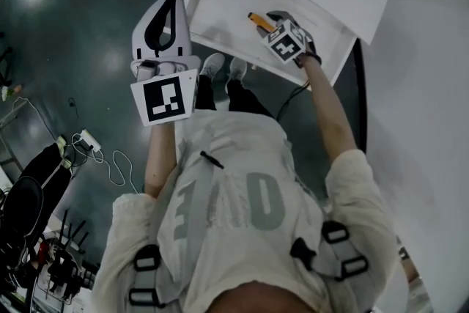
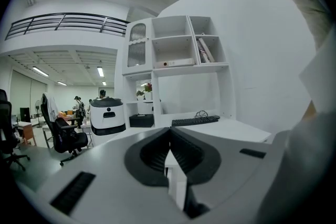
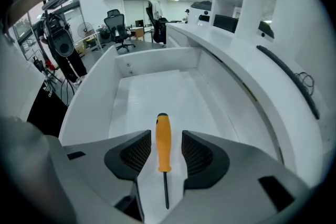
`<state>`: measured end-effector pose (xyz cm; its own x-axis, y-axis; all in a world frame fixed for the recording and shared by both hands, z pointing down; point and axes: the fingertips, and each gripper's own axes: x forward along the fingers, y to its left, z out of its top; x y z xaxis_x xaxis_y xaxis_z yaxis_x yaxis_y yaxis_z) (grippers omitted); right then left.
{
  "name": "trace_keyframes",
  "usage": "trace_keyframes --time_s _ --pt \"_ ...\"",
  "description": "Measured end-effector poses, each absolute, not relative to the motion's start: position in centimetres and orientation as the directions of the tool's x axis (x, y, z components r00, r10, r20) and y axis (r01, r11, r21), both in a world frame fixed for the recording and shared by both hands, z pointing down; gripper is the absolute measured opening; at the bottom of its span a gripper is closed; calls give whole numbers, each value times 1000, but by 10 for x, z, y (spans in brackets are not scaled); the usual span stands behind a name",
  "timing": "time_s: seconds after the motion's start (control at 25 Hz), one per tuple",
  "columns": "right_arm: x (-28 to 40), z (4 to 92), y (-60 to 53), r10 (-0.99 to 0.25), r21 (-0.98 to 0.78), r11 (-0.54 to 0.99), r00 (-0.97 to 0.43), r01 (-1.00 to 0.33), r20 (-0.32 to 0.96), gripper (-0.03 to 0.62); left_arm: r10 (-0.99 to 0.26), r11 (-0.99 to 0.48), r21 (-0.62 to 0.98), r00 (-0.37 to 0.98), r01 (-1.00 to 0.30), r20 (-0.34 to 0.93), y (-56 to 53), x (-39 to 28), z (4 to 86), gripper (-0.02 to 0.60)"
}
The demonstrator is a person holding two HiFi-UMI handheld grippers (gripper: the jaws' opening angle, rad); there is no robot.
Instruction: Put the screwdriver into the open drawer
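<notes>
Screwdriver (image 3: 163,147) in drawer (image 3: 152,86) | right tongs (image 3: 164,138) spread around it | left tongs (image 2: 169,136) pressed together

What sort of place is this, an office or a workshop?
Most likely an open-plan office, perhaps a lab: a white desk with a keyboard on it, shelves above it, and a swivel chair out on the floor.

The right gripper (image 3: 164,150) tilts steeply down into the drawer (image 1: 231,4), right forearm (image 1: 330,110) reaching over its front edge, jaws spread clear of the screwdriver (image 3: 163,139) between them. The left gripper (image 1: 172,2) hangs beside the drawer's left wall, jaws together.
</notes>
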<state>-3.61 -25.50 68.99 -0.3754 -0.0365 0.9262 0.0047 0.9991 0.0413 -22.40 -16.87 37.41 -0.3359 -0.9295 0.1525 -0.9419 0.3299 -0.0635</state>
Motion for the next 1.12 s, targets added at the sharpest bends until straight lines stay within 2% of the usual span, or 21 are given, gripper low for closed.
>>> trace_keyframes --time_s 0.36,0.52,0.68,0.92,1.12 --pt "-67 594 -310 -261 221 965 -556 -140 789 161 -952 290 -75 -295 -954 80 -173 -215 350 6" --pt "-67 500 -336 -406 278 914 -660 -296 631 160 -969 226 -117 -236 -967 77 -184 -200 331 6" --pt "-51 419 -333 -512 290 859 -720 -422 469 160 -984 176 -82 -174 -981 -32 -196 -177 293 6" --pt "5 340 -308 -677 275 735 -699 -620 231 146 -994 89 -115 -82 -989 -69 -206 -139 279 6" --pt "40 311 -288 -773 172 633 -629 -755 87 63 -996 36 -144 -24 -989 -82 -221 -127 278 6"
